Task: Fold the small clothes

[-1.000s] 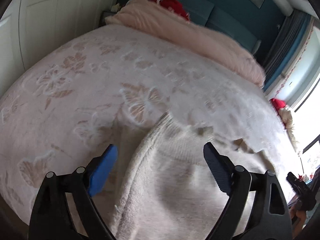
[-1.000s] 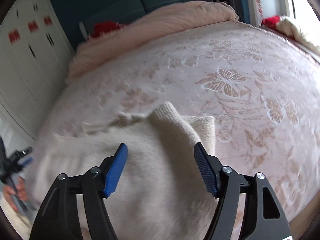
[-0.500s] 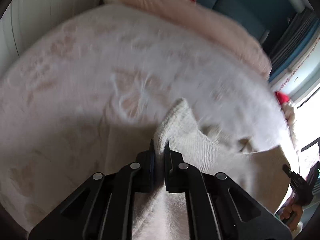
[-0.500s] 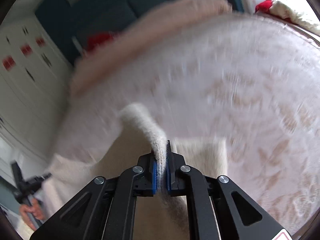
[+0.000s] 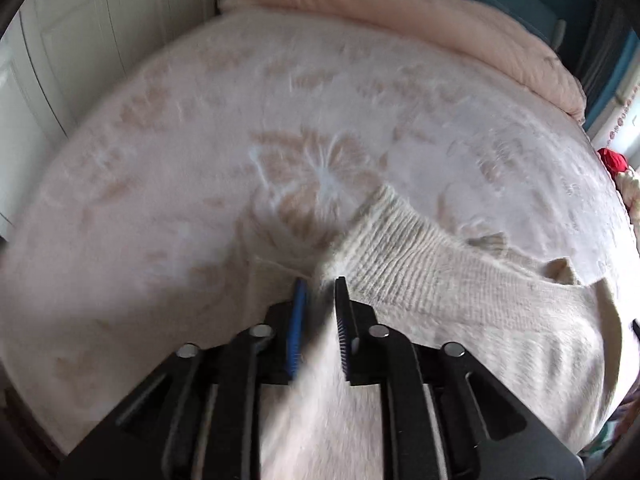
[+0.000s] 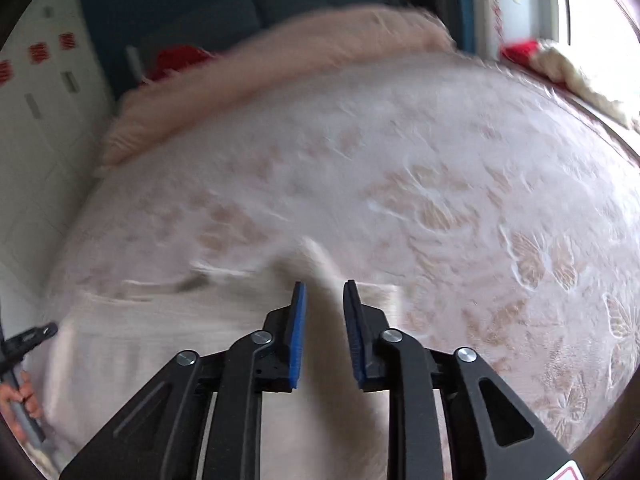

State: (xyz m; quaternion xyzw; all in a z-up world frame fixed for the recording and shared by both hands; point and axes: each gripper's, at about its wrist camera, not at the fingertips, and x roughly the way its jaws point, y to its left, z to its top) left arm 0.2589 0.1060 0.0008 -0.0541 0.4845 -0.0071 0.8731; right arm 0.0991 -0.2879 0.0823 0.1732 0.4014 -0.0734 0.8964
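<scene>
the left hand-held gripper (image 5: 320,280) has its jaws a little apart around the sweater (image 5: 440,280) on the bed (image 5: 200,160). the right hand-held gripper (image 6: 323,283) is the same, maybe letting a fold drop.

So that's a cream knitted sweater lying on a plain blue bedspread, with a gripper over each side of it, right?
Not quite. The cream knitted sweater lies on a pale pink bedspread patterned with flowers and butterflies, not a plain blue one; both wrist views show it. The blue is only the wall behind. The left gripper and right gripper do sit over its two sides.
</scene>
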